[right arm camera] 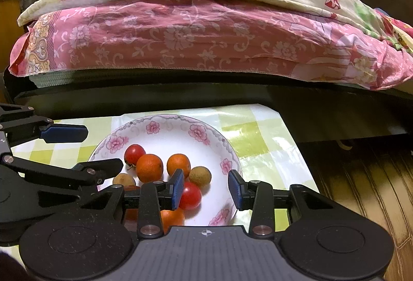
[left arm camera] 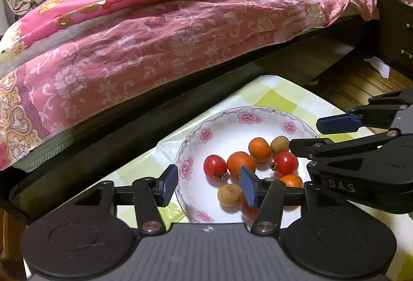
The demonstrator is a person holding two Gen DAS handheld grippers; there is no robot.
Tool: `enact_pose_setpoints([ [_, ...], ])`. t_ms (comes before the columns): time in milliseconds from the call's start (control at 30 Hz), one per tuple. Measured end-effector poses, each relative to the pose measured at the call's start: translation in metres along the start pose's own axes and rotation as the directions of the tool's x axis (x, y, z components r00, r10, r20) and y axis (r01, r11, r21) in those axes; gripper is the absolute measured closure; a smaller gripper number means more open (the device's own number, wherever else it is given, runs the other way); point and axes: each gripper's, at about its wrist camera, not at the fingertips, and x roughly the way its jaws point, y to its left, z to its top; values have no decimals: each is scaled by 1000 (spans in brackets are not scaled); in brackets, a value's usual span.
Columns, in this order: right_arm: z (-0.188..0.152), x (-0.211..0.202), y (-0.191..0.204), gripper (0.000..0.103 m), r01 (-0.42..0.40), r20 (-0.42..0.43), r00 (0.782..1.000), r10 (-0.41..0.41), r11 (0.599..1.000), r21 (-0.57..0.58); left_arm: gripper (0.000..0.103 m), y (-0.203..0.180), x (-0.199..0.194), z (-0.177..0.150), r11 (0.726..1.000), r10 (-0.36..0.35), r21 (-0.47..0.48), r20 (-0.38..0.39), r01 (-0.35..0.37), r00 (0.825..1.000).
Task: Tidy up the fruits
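Note:
A white plate with a pink-flower rim [left arm camera: 206, 135] [right arm camera: 155, 127] sits on a green-checked tablecloth [left arm camera: 278, 97]. It holds red cherry tomatoes [left arm camera: 215, 167] [right arm camera: 190, 195], small oranges [left arm camera: 260, 149] [right arm camera: 149, 168] and brown longans [left arm camera: 230, 194] [right arm camera: 200, 176]. My left gripper [left arm camera: 208, 186] is open and straddles the plate's left rim, with nothing pressed between its blue pads. My right gripper [right arm camera: 206, 189] is open over the plate's right side. Its left pad stands beside a tomato and its right pad is at the rim. Each gripper shows in the other's view, the right gripper [left arm camera: 306, 135] and the left gripper [right arm camera: 103, 149].
A bed with a pink floral quilt [left arm camera: 155, 35] [right arm camera: 193, 35] on a dark frame [right arm camera: 180, 92] runs close behind the table. Wooden floor [right arm camera: 361, 177] lies to the right, with a dark dresser [left arm camera: 397, 30] and a scrap of paper [left arm camera: 379, 66].

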Motion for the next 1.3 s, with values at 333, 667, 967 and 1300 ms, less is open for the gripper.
enact_pose_setpoints([
  [333, -9, -20, 1, 64, 16, 3, 1000, -16, 1000, 18, 31, -4, -19, -8, 1000, 18, -13, 10, -18, 1000],
  [667, -15, -35, 4, 63, 9, 10, 1000, -9, 999, 35, 27, 0, -34, -19, 998, 47, -52, 12, -47, 999],
  [967, -25, -51, 7, 63, 5, 1, 1000, -5, 999, 50, 17, -2, -51, -30, 995, 88, -56, 25, -86, 996],
  [1300, -38, -77, 13, 62, 0, 6, 1000, 0, 998, 66, 8, -8, -72, -52, 990, 136, -51, 8, -135, 991],
])
